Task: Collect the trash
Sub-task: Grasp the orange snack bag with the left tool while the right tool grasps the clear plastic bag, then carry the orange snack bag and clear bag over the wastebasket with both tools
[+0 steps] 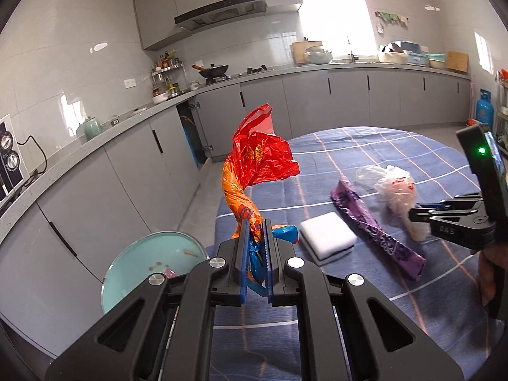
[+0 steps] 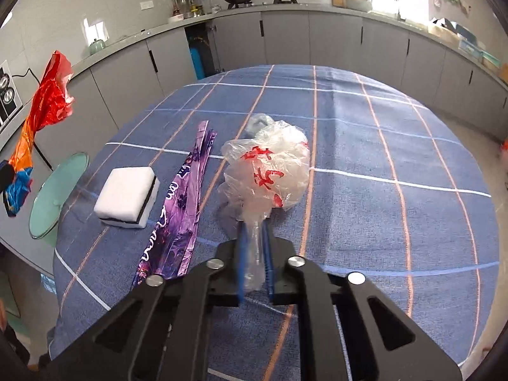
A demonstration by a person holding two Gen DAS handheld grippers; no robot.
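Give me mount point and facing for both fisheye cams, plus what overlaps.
Left wrist: sits on the left claw, facing along its fingers over the table edge toward the counter; claw shut on the red-orange wrapper; the right claw and part of a hand show at right.
Right wrist: sits on the right claw, facing across the blue checked tablecloth; shut on the clear plastic bag.
Shared: white sponge, purple wrapper, teal bin, the red-orange wrapper and the clear plastic bag.
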